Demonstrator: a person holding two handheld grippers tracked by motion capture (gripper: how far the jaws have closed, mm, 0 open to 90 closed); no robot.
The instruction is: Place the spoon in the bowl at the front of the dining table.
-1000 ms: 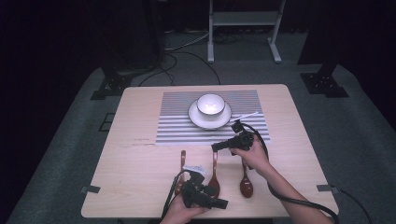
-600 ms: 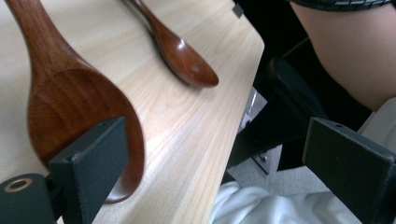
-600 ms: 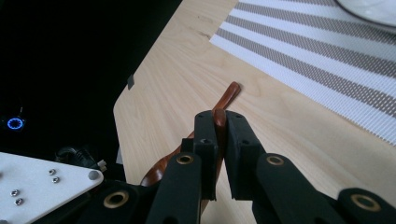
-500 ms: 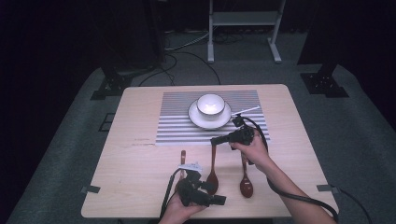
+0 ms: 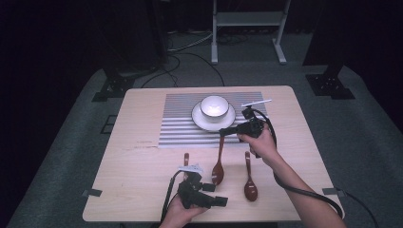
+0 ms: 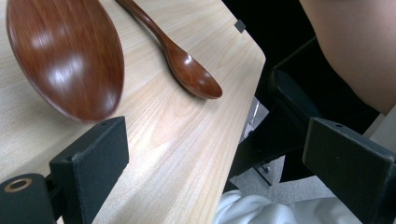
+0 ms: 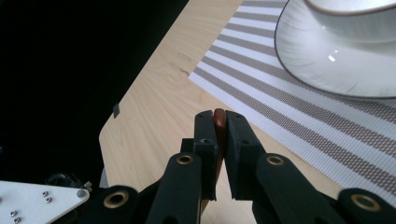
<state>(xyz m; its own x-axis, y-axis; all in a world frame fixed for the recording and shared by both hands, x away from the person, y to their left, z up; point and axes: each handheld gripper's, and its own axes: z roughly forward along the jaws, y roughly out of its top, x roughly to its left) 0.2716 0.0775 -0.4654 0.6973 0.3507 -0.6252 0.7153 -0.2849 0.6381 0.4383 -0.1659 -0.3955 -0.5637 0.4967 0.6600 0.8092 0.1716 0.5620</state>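
A person is working at a pale wooden bench (image 5: 142, 161) with a gripper in each hand. A striped mat (image 5: 176, 123) is lying toward the far side of the bench, and a white saucer (image 5: 199, 118) with a white bowl (image 5: 214, 105) on it is sitting on that mat.

The right gripper (image 5: 223, 131) is reaching in just beside the near edge of the saucer, with its jaws pressed together on the handle tip of the middle spoon (image 5: 219, 164). In the right gripper view, the reddish-brown tip (image 7: 219, 122) is showing pinched between the two black jaws, with the mat and saucer just beyond. The bowl of this spoon is lying nearer the person than the saucer, on bare wood.

A second spoon (image 5: 249, 183) is lying to the right of the middle spoon, well apart from the saucer, and a third spoon (image 5: 186, 159), partly hidden, is lying to its left.

The left gripper (image 5: 221, 201) is hovering near the front edge of the bench, far from the saucer, its jaws spread wide and gripping nothing. In the left gripper view, two spoon bowls are showing beyond those jaws.
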